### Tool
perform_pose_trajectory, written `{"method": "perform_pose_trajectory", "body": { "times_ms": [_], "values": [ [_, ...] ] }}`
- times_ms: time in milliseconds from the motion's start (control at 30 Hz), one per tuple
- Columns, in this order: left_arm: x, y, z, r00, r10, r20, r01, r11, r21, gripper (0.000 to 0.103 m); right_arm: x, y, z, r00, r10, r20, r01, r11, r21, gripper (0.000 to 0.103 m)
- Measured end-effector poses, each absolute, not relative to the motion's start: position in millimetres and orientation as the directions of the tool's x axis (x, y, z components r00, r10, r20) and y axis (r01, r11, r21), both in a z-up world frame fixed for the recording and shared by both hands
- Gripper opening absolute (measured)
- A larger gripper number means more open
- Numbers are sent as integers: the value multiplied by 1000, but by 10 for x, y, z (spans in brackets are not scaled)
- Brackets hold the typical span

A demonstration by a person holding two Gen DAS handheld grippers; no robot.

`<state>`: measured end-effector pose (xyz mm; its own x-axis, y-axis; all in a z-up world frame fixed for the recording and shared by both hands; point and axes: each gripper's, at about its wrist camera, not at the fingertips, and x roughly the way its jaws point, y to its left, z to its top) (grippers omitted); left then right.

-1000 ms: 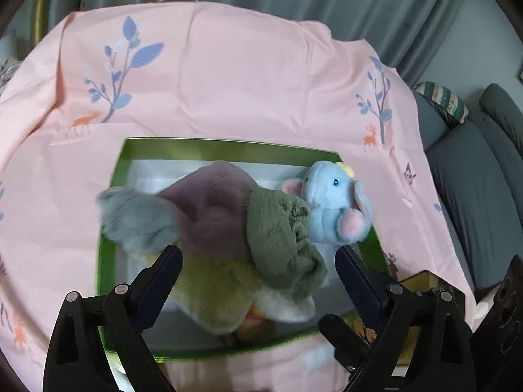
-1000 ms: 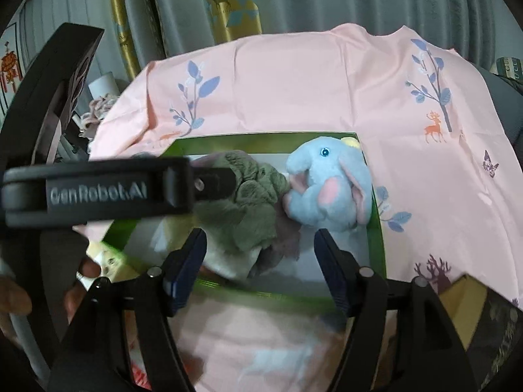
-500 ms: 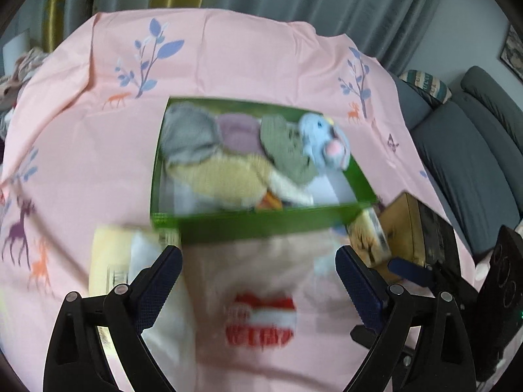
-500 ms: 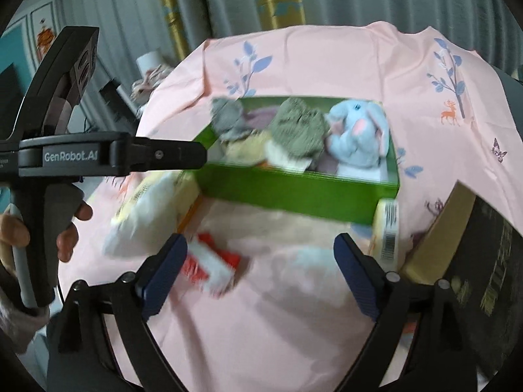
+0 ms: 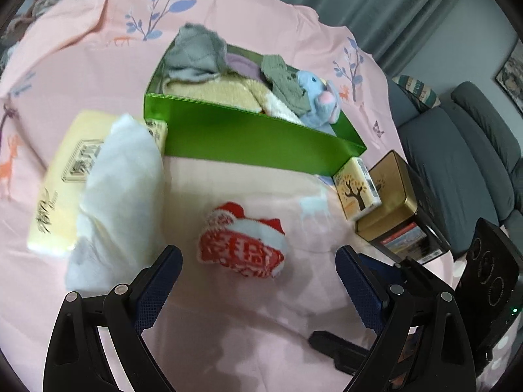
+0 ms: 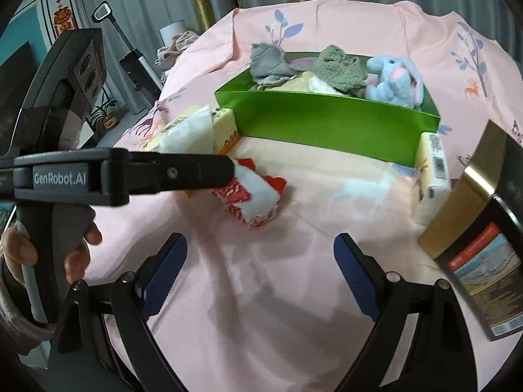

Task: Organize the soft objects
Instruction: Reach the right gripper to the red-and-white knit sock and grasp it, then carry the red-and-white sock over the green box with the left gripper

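A green box on the pink cloth holds soft things: a grey cloth, a green cloth, a yellow plush piece and a blue elephant toy. The box also shows in the right wrist view. A red and white sock lies on the cloth in front of the box, also in the right wrist view. A white cloth lies on a yellow tissue pack. My left gripper is open just short of the sock. My right gripper is open and empty.
A small white carton and a gold tin stand right of the box. A dark sofa is at the right. The left gripper's body crosses the left of the right wrist view.
Both grippers have pulled back from above the box toward the near side of the table. The sock, white cloth, tissue pack and tin have come into view.
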<state>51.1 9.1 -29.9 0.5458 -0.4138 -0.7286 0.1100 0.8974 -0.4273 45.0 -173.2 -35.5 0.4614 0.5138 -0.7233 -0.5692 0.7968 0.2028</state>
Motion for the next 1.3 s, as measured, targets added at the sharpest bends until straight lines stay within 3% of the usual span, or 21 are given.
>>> {"method": "perform_pose_trajectory", "body": {
  "times_ms": [467,667,733,800,933,1300],
  "values": [
    [655,31,-469,536,-430,-727,128,892,-433,94,674,-1441,-523,422,531,-735,-607,767,206,82],
    [745,55,-525,521,-427,-739,92,889,-448,77,763,-1363,-592,395,546,-739,-612,756,232,69],
    [771,77,-559,506,-442,-741,83,880,-468,61,795,-1331,-622,382,549,-743,-614,752,240,57],
    [789,94,-593,500,-435,-749,69,882,-466,54,810,-1321,-651,388,534,-752,-603,764,231,51],
    [773,164,-632,491,-464,-737,50,860,-508,51,821,-1397,-649,383,548,-744,-581,769,267,37],
    [501,-105,-308,519,-450,-727,135,883,-450,50,488,-1577,-390,460,546,-701,-578,783,230,34]
  ]
}}
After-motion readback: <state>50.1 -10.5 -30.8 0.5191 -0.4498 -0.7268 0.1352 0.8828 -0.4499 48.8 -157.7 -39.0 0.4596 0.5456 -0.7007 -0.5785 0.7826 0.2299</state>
